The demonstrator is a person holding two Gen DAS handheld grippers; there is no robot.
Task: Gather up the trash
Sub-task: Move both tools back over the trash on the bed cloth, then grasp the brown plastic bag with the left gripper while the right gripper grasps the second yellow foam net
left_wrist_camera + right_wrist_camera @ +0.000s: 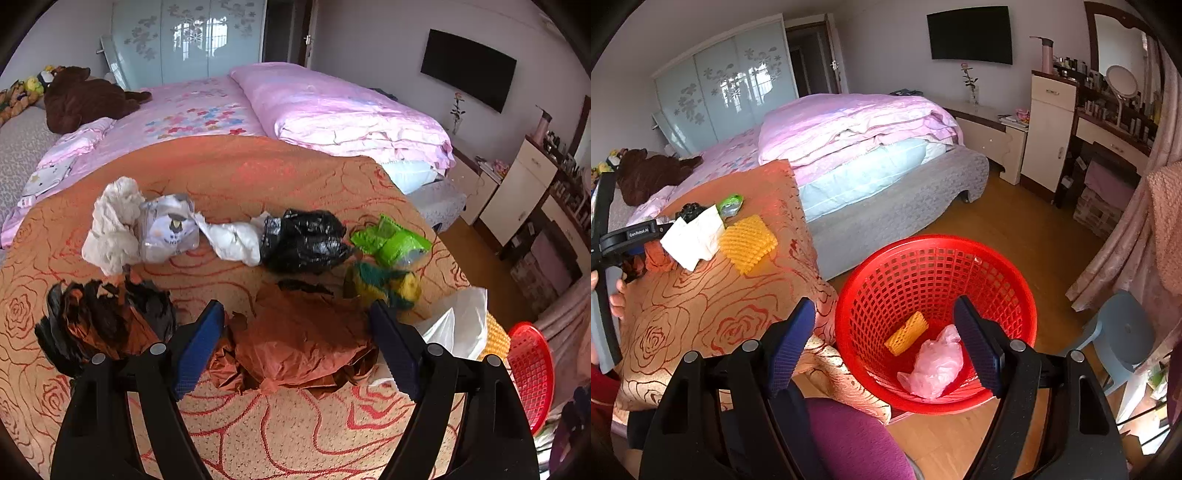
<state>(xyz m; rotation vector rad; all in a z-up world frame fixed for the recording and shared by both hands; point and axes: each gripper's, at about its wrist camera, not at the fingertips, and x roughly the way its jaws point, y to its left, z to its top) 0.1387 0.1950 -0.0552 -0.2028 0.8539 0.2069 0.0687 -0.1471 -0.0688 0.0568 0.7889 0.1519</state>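
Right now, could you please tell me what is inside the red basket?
Inside the red basket lie a yellow foam net and a crumpled pink plastic bag. The right claw's finger covers part of the bottom, so anything there or under the bag stays unseen.

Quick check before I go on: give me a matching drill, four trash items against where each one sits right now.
Items:
1. pink plastic bag
2. brown crumpled bag
3. black bag
4. yellow foam net sleeve

Places:
A. between the open left gripper fingers
B. inside the red basket
C. table edge nearest the basket, beside white paper
D. mid-table, between white plastic and green wrapper

Pairs: 1-B, 2-A, 3-D, 4-C
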